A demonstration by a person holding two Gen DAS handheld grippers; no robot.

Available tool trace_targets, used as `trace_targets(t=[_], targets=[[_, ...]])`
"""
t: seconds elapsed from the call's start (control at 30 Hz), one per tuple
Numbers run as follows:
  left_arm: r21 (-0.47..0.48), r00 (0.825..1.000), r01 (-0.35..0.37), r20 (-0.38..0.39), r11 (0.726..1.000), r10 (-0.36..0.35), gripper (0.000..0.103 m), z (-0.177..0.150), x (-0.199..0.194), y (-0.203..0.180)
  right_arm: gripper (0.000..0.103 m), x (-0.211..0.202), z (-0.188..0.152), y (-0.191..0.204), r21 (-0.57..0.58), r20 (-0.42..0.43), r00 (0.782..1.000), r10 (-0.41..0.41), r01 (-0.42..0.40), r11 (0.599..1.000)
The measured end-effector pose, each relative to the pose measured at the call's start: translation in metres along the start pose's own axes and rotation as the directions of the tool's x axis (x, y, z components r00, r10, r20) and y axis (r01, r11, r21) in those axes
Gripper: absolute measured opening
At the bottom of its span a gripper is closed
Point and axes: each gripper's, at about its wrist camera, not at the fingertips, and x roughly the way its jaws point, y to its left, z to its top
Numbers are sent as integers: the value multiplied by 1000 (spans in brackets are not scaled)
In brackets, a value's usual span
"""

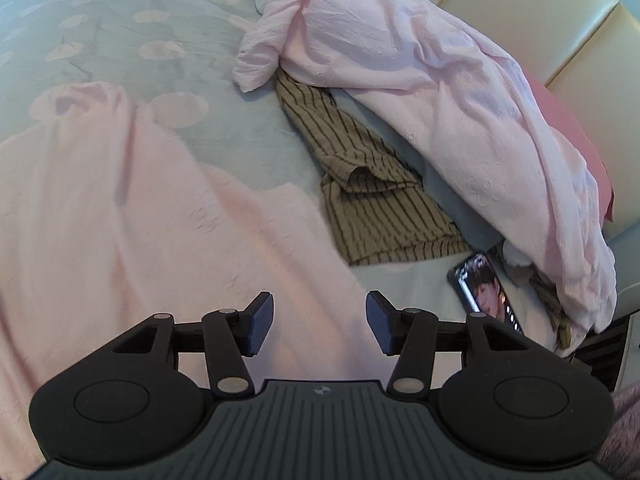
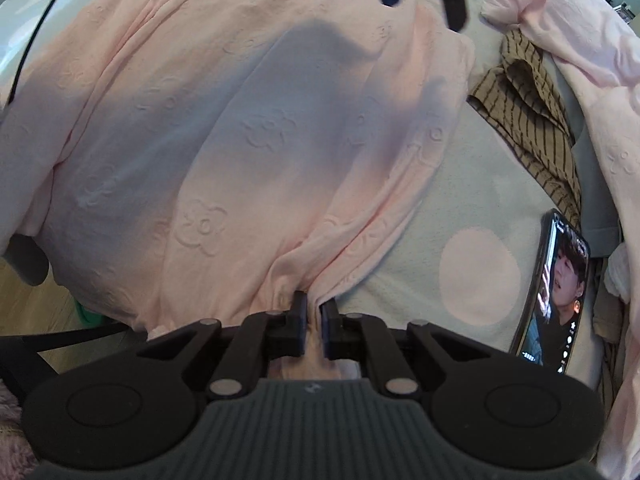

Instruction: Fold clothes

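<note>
Right gripper (image 2: pixel 313 322) is clamped on the near edge of the pink flower-embossed garment (image 2: pixel 208 152), spread lengthwise away over the bed, while the spread-fingered left gripper (image 1: pixel 320 322) apparently hovers over its far part

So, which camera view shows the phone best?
The right wrist view: the phone lies on the bedspread, its whole lit screen visible. The left wrist view shows it smaller, with its lower end hidden behind the left gripper.

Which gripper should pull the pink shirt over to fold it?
Probably the right gripper: it is already shut on the pink shirt. The left gripper is open above it, holding nothing.
</note>
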Motion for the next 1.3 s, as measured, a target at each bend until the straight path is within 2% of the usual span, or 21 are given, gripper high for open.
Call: trace_targets(t=[0.23,0.33,0.5,0.57,0.63,0.7,0.77,1.0,1.1,1.3], targets=[[-47,999,-34,-35,998,33,49,25,53,2,11,-3,-6,-12,39,12,998,64,-65,997],[-50,995,-89,-53,995,86,48,25,73,5,11,-3,-7,-17,52,14,996,88,-89,995],[10,989,-143,-46,990,144,46,23,87,-1,12,0,-6,-22,63,15,993,115,-116,991],[34,985,-169,-37,985,170,39,22,89,-6,12,0,-7,-25,75,17,992,127,-128,989],[45,983,-178,-24,983,179,19,21,88,-7,12,0,-7,-27,91,20,991,135,-136,986],[36,985,-172,-14,984,173,6,20,84,-3,10,-2,-8,-27,101,24,991,133,-134,986],[8,989,-148,-4,989,148,2,19,78,2,9,-5,-9,-27,117,32,991,130,-133,984],[-50,996,-57,67,997,60,1,22,34,18,7,-26,-10,-29,157,65,990,125,-134,978],[-84,995,-22,97,996,30,1,22,10,31,7,-39,-7,-26,173,105,982,155,-172,970],[-141,988,-7,153,990,29,1,6,-32,62,6,-59,6,-11,168,171,953,250,-278,946]])
